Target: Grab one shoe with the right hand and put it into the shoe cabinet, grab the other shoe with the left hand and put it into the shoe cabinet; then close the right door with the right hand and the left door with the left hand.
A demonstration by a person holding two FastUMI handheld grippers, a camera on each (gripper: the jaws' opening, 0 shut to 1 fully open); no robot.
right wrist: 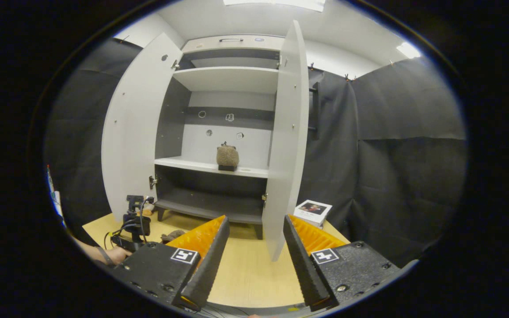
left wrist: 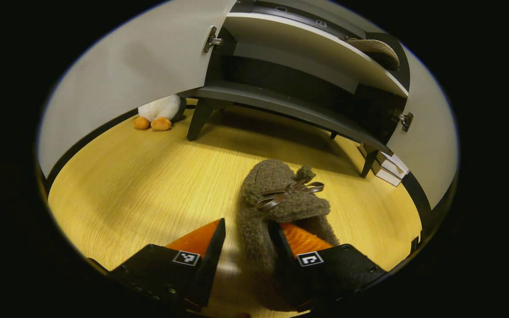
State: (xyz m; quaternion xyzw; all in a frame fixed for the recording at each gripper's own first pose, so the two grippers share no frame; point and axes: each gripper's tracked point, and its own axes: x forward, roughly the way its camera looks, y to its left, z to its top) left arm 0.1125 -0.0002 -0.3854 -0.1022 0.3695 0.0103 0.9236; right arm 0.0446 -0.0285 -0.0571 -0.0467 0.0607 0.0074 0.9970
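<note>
Grasping the second shoe: this is judged to be the step in hand, since one shoe already rests inside the cabinet and the other lies on the floor.
Left gripper [left wrist: 245, 240]: seen at the bottom centre of the left gripper view; its jaws are spread wide and straddle one side wall of the slipper's heel, one finger outside on the floor side, the other apparently inside the opening. No squeeze is seen yet.
Slipper on the floor [left wrist: 281, 198]: a fuzzy brown one with a ribbon bow, lying on the wooden floor [left wrist: 139, 185] at lower centre, toe pointed toward the cabinet.
Right gripper [right wrist: 254, 240]: held back at the bottom of the right gripper view, jaws wide apart, nothing between them.
Stored shoe [right wrist: 227, 157]: placed on the middle shelf [right wrist: 184, 164], centre of the frame.
Shoe cabinet [right wrist: 228, 79]: both doors are swung open; the left door [right wrist: 126, 132] is at left of the frame, the right door [right wrist: 287, 141] at centre.
How it is best done: the jaws should be closed firmly on the side wall near the heel, as the soft pile is likely to compress and slip. The slipper should be lifted level and carried clear of the lower shelf edge [left wrist: 281, 106].
Risk: a shallow pinch may let the toe droop and catch on the shelf.
Bystanders: a plush toy [left wrist: 159, 112] at upper left and boxes [left wrist: 385, 165] at right are best left untouched.
</note>
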